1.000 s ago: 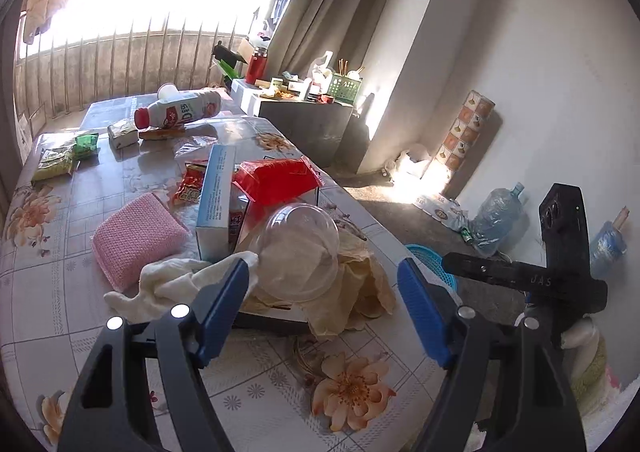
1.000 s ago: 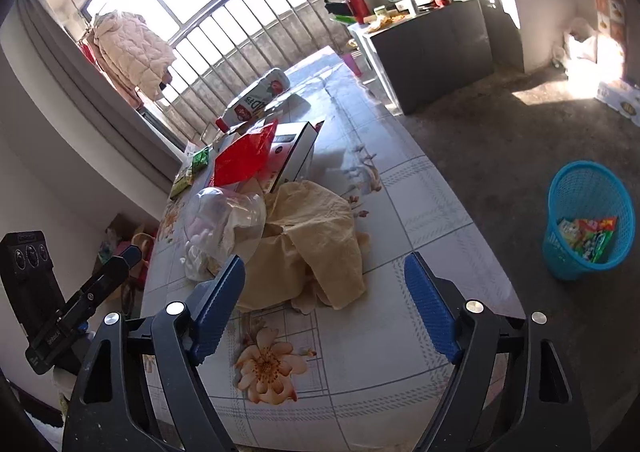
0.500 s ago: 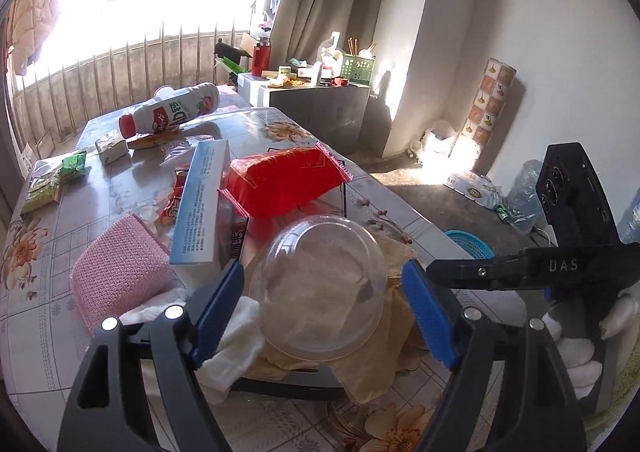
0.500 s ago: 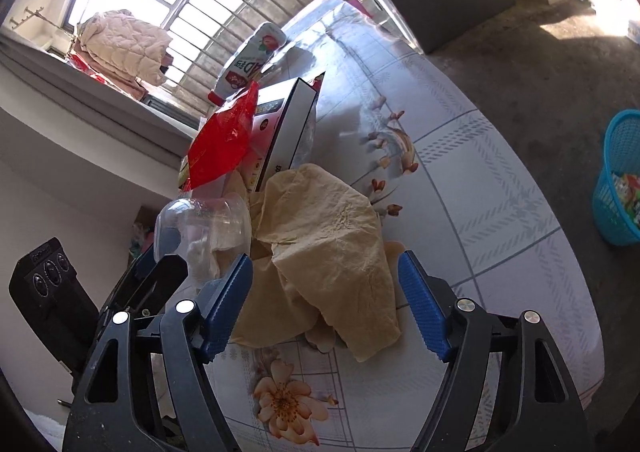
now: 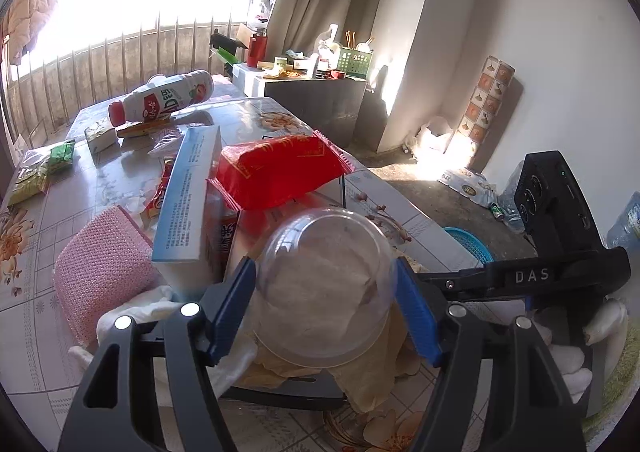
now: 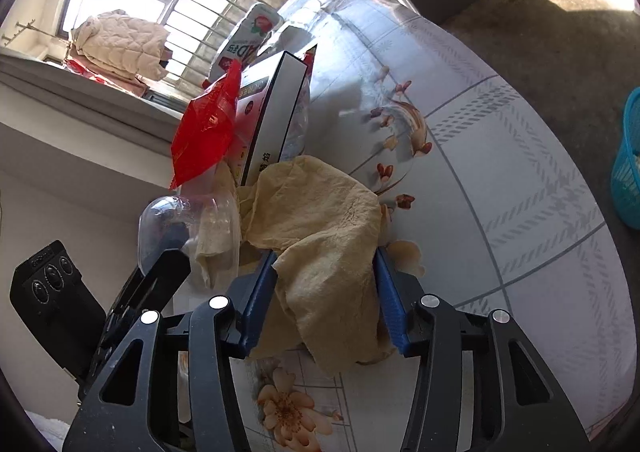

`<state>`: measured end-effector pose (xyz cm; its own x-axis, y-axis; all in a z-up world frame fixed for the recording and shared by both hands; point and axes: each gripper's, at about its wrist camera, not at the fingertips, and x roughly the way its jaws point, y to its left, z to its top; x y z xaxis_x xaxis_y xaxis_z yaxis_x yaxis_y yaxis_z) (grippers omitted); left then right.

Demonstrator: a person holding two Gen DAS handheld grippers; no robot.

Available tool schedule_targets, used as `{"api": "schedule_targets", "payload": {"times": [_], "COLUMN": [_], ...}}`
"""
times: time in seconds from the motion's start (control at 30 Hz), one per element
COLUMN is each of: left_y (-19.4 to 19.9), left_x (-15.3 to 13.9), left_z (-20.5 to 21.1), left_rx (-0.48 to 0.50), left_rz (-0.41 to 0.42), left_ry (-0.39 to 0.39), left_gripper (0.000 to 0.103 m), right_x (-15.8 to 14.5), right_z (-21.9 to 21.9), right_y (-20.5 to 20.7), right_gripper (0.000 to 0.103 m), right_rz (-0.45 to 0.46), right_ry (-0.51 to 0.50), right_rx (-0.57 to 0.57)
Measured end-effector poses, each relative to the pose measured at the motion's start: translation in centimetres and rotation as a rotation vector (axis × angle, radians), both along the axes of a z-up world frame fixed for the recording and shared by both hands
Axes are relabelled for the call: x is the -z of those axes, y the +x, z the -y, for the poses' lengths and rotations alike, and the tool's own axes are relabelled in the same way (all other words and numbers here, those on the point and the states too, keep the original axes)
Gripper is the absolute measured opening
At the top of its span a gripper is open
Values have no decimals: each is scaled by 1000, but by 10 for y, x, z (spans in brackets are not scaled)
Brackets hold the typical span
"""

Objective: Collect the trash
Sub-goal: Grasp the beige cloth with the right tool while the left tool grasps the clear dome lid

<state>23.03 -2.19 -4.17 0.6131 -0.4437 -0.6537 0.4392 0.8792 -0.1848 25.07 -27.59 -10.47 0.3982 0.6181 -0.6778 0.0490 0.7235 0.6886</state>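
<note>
The left hand-held gripper (image 5: 326,306) had its blue ribbed pads against both sides of a clear plastic dome cup (image 5: 324,284), jaws closing on it; crumpled whitish paper showed inside. Beside it on the bench (image 5: 52,304) lay a pink knitted cloth (image 5: 100,272), a white rag (image 5: 136,312), a pale blue carton (image 5: 190,196) with small unreadable print, and a glossy red packet (image 5: 280,168) with gold lettering. Farther back a white bottle (image 5: 164,100) with a red cap lay on its side, marked "AD" with strawberries.

The right hand-held gripper (image 6: 324,298) was closing on a crumpled tan cloth (image 6: 320,236), which filled the gap between its pads. "DAS" was printed on its side (image 5: 532,276). A blue mesh basket (image 6: 628,168) stood on the floor, with some trash in it.
</note>
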Motion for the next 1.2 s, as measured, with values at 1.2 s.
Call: {"api": "schedule_targets", "payload": {"times": [1.2], "left_y": [-19], "left_x": [-129], "left_z": [75], "left_rx": [211], "left_rz": [40], "left_ry": [-243], "left_gripper": [67], "right_x": [-157], "right_z": [190], "right_y": [-109], "right_gripper": [0], "right_rz": [417], "right_ry": [-137], "right_rx": [464]}}
